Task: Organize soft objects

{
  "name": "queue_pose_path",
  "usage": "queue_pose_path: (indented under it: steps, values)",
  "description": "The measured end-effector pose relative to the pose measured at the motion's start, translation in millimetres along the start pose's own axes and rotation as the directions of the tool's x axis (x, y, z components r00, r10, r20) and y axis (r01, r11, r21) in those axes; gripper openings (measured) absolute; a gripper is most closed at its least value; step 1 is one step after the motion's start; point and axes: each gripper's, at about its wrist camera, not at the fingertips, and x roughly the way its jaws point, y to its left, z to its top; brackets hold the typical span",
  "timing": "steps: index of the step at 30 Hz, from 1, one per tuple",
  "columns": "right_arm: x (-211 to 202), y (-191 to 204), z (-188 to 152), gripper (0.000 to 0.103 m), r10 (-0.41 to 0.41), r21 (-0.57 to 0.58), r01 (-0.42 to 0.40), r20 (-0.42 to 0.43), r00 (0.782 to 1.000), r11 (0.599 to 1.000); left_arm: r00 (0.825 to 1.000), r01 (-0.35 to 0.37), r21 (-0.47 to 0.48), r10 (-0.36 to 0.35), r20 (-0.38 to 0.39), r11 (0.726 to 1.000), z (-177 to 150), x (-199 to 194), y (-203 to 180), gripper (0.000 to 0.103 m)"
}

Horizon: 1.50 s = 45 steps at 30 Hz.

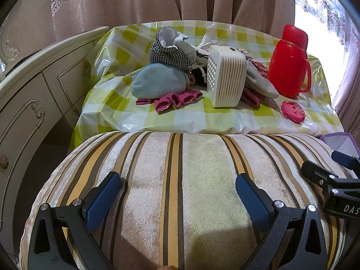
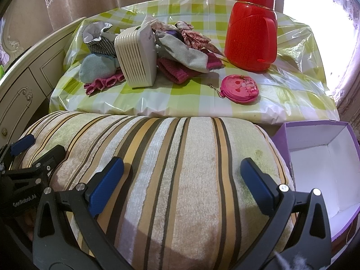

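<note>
A striped cushion (image 1: 180, 180) lies in front of a table with a green-checked cover (image 1: 202, 119). My left gripper (image 1: 178, 193) is open, its blue pads resting on the cushion's top. My right gripper (image 2: 182, 180) is open too, pads on the same cushion (image 2: 168, 168), to the right of the left one. On the table lies a heap of soft things: a blue pouch (image 1: 157, 83), a checked cloth bag (image 1: 171, 54), pink cloth (image 1: 177, 100), grey and pink cloths (image 2: 186, 60), and a pink coin purse (image 2: 239, 87).
A white ribbed plastic box (image 1: 225, 76) stands in the heap. A red thermos jug (image 1: 288, 63) stands at the table's right. An open purple cardboard box (image 2: 321, 162) sits right of the cushion. A cream cabinet (image 1: 33, 90) is on the left, curtains behind.
</note>
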Motion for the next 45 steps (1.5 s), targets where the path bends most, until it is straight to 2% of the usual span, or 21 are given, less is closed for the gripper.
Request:
queue_pose_path:
  steps: [6, 13, 17, 22, 28, 33, 37, 45]
  values:
    - [9, 1, 9, 0.103, 0.001, -0.025, -0.003, -0.052, 0.999, 1.000, 0.999, -0.001, -0.004, 0.001, -0.043, 1.000, 9, 7, 1, 0.103]
    - [18, -6, 22, 0.103, 0.075, -0.081, -0.086, -0.132, 0.988, 0.993, 0.997, 0.001, -0.061, -0.005, -0.075, 0.998, 31, 19, 10, 0.103]
    - [25, -16, 31, 0.103, 0.084, -0.036, -0.088, -0.112, 0.990, 0.995, 0.996, 0.055, -0.123, -0.064, -0.069, 0.991, 50, 30, 19, 0.102]
    - [32, -33, 46, 0.103, 0.080, 0.065, -0.074, -0.081, 0.994, 0.995, 0.995, 0.079, -0.163, -0.089, -0.055, 0.984, 73, 44, 27, 0.098]
    - [41, -56, 64, 0.103, 0.051, 0.169, -0.043, -0.042, 0.998, 0.985, 0.994, 0.091, -0.224, -0.104, -0.046, 0.970, 95, 62, 40, 0.097]
    - [52, -79, 76, 0.103, 0.028, 0.265, -0.020, -0.025, 0.999, 0.964, 0.995, 0.093, -0.247, -0.097, -0.003, 0.965, 115, 70, 49, 0.094]
    - [64, -95, 84, 0.103, 0.011, 0.329, 0.003, -0.039, 0.999, 0.944, 0.994, 0.108, -0.252, -0.104, 0.029, 0.962, 131, 78, 53, 0.093]
    - [95, -110, 108, 0.103, -0.056, 0.336, 0.090, -0.110, 0.992, 0.938, 0.992, 0.120, -0.257, -0.109, 0.056, 0.959, 160, 96, 56, 0.089]
